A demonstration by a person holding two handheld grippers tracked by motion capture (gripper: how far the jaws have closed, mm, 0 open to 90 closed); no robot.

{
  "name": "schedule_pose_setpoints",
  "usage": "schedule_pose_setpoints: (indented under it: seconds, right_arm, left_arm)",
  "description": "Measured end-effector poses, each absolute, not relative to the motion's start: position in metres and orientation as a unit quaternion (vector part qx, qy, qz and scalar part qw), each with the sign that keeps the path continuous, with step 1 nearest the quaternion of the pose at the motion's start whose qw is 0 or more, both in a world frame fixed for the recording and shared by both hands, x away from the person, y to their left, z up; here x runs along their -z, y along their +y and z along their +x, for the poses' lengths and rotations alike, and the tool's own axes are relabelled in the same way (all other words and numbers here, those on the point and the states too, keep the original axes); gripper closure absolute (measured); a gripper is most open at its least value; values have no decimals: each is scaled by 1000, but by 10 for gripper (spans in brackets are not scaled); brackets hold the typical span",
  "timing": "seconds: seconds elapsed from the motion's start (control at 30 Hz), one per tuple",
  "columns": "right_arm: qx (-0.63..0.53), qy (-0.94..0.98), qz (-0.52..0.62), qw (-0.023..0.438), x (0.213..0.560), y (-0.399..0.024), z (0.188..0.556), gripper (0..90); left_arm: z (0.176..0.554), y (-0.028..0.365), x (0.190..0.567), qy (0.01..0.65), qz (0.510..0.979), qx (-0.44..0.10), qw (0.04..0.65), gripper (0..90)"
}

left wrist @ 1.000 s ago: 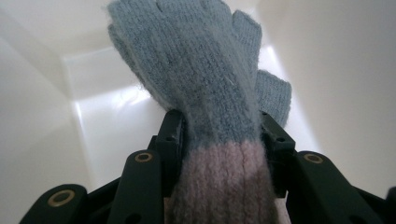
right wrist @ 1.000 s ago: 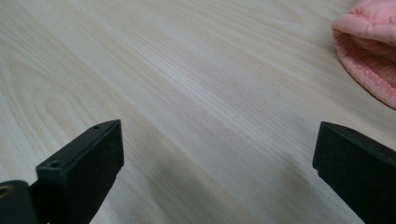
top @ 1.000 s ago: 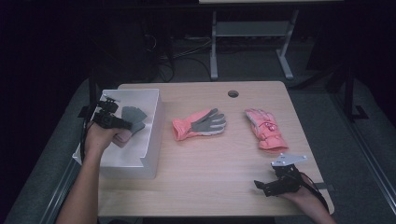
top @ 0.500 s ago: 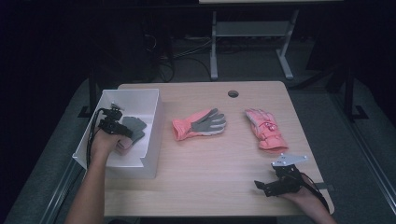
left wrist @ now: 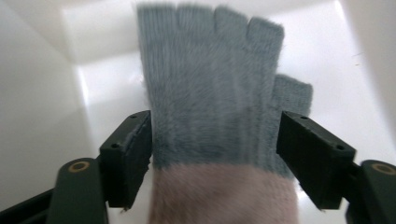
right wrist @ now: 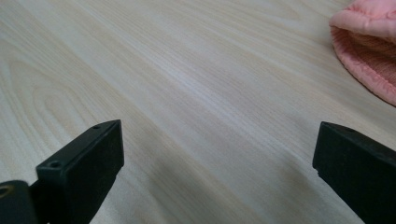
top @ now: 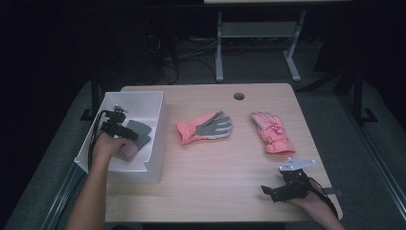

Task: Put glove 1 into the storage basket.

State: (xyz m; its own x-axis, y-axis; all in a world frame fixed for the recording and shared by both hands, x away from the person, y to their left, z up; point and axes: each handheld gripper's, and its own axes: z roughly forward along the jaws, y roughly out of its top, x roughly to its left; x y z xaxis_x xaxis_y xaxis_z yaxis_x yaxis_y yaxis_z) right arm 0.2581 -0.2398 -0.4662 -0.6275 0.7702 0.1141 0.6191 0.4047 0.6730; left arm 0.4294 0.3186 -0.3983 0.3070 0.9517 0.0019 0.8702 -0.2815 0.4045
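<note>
Inside the white bin [top: 155,143] at the table's [top: 230,191] left edge, the left gripper [top: 125,130] hangs over a grey fingerless glove [left wrist: 210,93] with a pink cuff. Its jaws have just been opening; the glove lies between them, loose on the bin floor (the left pad sits right at the knit, the right pad stands clear). Near the table's front right corner, the right gripper [top: 272,190] rests with its jaws wide apart over bare wood, holding nothing, a pink glove [right wrist: 369,51] just beyond.
</note>
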Motion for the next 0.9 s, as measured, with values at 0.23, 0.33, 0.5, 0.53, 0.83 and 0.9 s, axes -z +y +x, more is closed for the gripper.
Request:
schedule_pose_setpoints:
  seconds: [0.23, 0.33, 0.5, 0.53, 0.83, 0.9]
  right_arm:
    - [-350, 834, 413, 110, 466, -240, 258, 16]
    - [-350, 832, 416, 107, 465, -239, 258, 16]
    - [-353, 832, 413, 112, 466, -238, 258, 16]
    - [-351, 833, 414, 110, 465, -239, 258, 16]
    - [-350, 835, 410, 109, 465, -239, 257, 16]
    - [-350, 835, 410, 108, 465, -239, 257, 16]
  left_arm:
    - [426, 316, 374, 554, 799, -136, 191, 223]
    - [424, 315, 362, 543, 801, -137, 209, 223]
    - [423, 307, 345, 530, 804, -140, 230, 224]
    - [422, 305, 341, 526, 806, -140, 233, 224]
    - [418, 281, 319, 493, 815, -139, 271, 224]
    - [417, 274, 314, 483, 818, -138, 279, 224]
